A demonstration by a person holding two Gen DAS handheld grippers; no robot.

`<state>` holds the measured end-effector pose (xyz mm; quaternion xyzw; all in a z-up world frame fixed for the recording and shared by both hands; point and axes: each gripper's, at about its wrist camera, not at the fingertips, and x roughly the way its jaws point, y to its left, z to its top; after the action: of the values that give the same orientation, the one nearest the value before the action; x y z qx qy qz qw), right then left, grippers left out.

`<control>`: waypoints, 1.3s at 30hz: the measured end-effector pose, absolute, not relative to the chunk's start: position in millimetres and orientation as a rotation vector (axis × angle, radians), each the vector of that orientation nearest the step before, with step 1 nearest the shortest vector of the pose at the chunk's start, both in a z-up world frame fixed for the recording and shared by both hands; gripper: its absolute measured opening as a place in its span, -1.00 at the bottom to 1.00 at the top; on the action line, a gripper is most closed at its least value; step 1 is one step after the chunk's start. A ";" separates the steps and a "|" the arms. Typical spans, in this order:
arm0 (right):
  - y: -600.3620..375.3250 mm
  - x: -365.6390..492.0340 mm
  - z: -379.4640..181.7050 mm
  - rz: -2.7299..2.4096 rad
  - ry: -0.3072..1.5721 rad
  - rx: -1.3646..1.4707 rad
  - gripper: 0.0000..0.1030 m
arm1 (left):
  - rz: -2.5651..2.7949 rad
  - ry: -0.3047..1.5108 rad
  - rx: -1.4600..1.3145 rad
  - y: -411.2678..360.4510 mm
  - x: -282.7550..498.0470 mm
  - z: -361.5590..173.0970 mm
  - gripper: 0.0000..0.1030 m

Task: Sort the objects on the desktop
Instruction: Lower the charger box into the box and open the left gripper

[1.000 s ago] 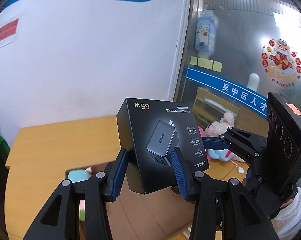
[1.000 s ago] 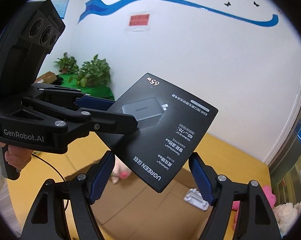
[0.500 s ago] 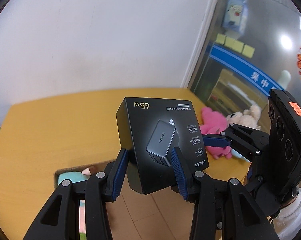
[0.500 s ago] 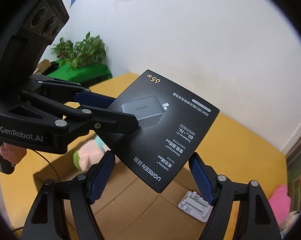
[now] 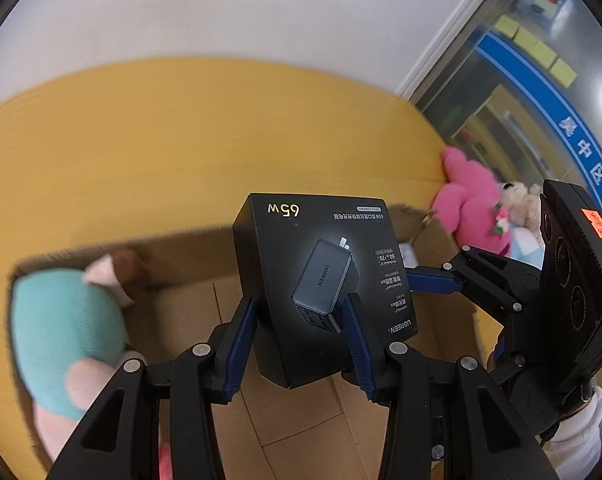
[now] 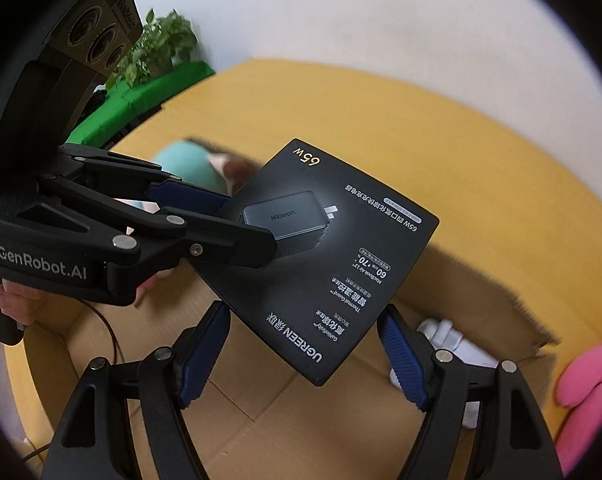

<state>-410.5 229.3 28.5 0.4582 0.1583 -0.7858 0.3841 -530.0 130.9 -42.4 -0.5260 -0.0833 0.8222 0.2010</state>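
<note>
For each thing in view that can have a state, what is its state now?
Charger box: sealed, held in the air above the carton.
Left gripper: shut on the charger box.
Right gripper: closed on the charger box's edges.
Cardboard carton: open, flaps up.
Teal plush toy: lying inside the carton.
Pink plush toy: outside the carton, on the table.

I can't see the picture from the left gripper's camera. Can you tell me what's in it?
The left gripper pinches a black charger box by its sides, above an open cardboard box on a yellow table. The right gripper reaches in from the right to the charger box's edge. A teal plush toy lies in the cardboard box; a pink one sits outside.
</note>
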 end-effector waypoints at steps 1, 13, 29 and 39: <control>232.2 -411.7 22.3 -1.993 0.402 1.187 0.48 | 2.290 -0.233 -1.485 132.6 -531.3 -47.9 -0.20; 246.9 -417.5 -22.3 -1.946 0.405 1.311 0.47 | 2.185 -0.331 -1.642 144.1 -547.6 -104.2 -0.21; 274.3 -367.0 21.9 -2.098 0.382 1.272 0.51 | 2.369 -0.265 -1.525 116.1 -507.2 -46.7 -0.06; 305.8 -269.7 111.0 -2.383 0.226 0.988 0.60 | 2.814 -0.035 -0.954 64.3 -324.1 123.2 0.95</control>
<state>-269.7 305.8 111.0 0.3671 0.0841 -0.8854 0.2722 -324.1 64.3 123.2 -0.3198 -0.0117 0.9436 0.0851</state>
